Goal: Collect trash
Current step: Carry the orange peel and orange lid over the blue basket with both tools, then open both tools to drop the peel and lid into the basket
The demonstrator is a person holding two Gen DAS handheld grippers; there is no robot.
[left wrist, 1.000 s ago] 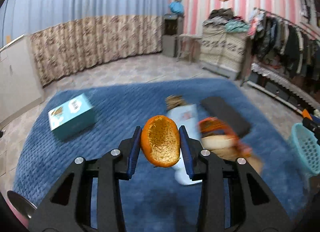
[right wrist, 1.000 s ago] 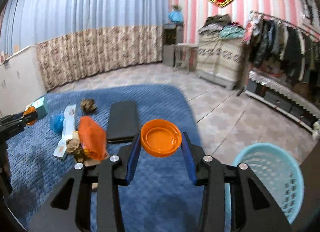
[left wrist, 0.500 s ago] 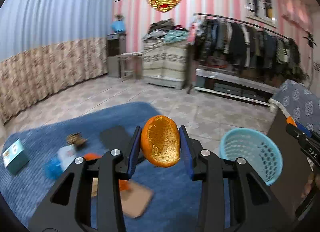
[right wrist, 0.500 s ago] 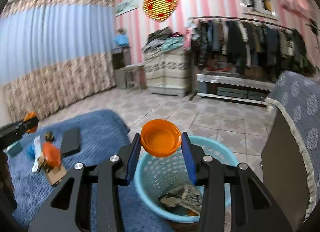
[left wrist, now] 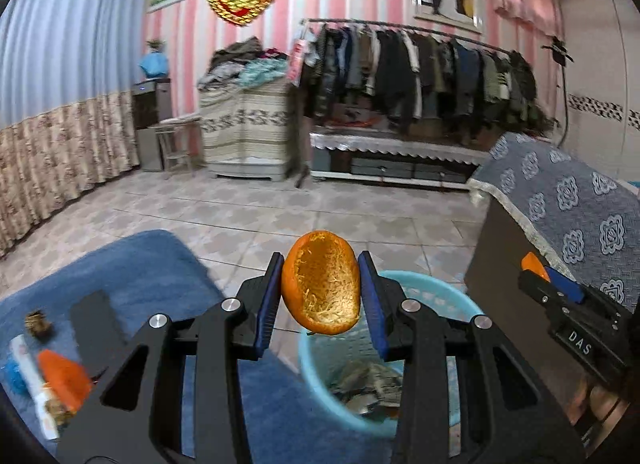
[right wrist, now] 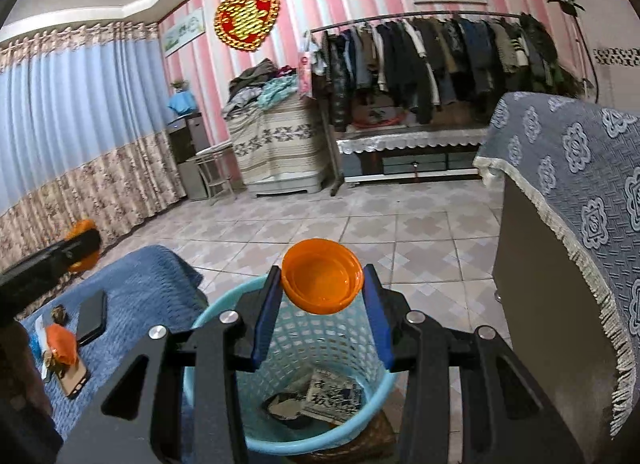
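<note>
Both tongs reached basket (right wrist: 208, 320) | left (left wrist: 320, 290): peel (left wrist: 320, 284) | right (right wrist: 322, 288): lid (right wrist: 322, 282)

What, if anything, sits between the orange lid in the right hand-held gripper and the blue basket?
Nothing visible. The lid, clamped in the right hand-held gripper, hangs over the open basket; only paper trash lies at the bottom.

Both views are evenly and brightly lit by soft indoor light whose source cannot be made out. Strong fisheye bending is seen at the edges, with black vignetted corners. Slight motion blur is noted on the clothes rack (left wrist: 420, 75) in the left view. Small glints are caught on the claw screws.
</note>
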